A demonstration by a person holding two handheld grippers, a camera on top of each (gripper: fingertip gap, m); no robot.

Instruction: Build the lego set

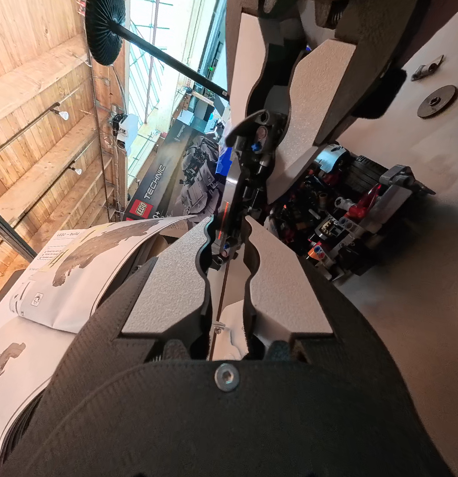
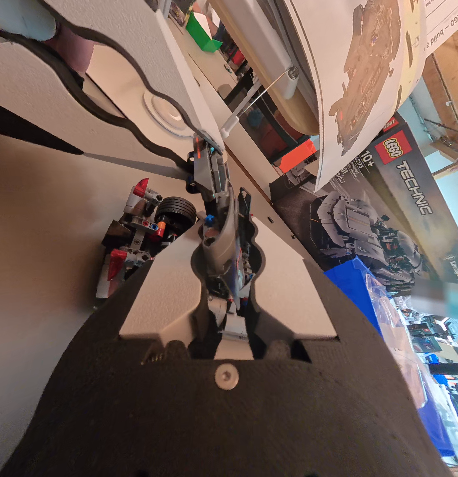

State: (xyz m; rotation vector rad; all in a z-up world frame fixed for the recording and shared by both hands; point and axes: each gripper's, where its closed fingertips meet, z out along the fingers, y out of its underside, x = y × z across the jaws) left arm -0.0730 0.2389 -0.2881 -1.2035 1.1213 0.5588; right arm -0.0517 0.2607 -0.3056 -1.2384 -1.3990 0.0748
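So both grippers are pinching the same long grey-and-black body panel assembly (image 1: 244,180) off the table, one at each end. In the left wrist view the left gripper (image 1: 228,247) is nearly closed on the lower end of it, dead centre of the frame, and the piece runs straight up and away along the fingers to where the right gripper (image 1: 279,144) has the far end. The right wrist view shows the same thing mirrored: the right gripper's pads clamped on the curved grey end at centre frame, the left gripper's fingertip (image 2: 210,139) on the far tip, upper middle.

My read is that the long axis runs gripper to gripper, so anything next (twist, press, or carrying it over) depends on the two ends staying lined up.

The half-built car chassis (image 2: 145,232) with its tyre and red bits sits on the table (image 2: 42,206), centre left in the right view, closer to the right gripper I'd guess.

Surroundings: plain pale tabletop, instruction booklet (image 1: 93,258) propped up on a stand, the set's box (image 2: 377,219) behind, blue parts bin (image 2: 357,284) with bags, wood plank wall.
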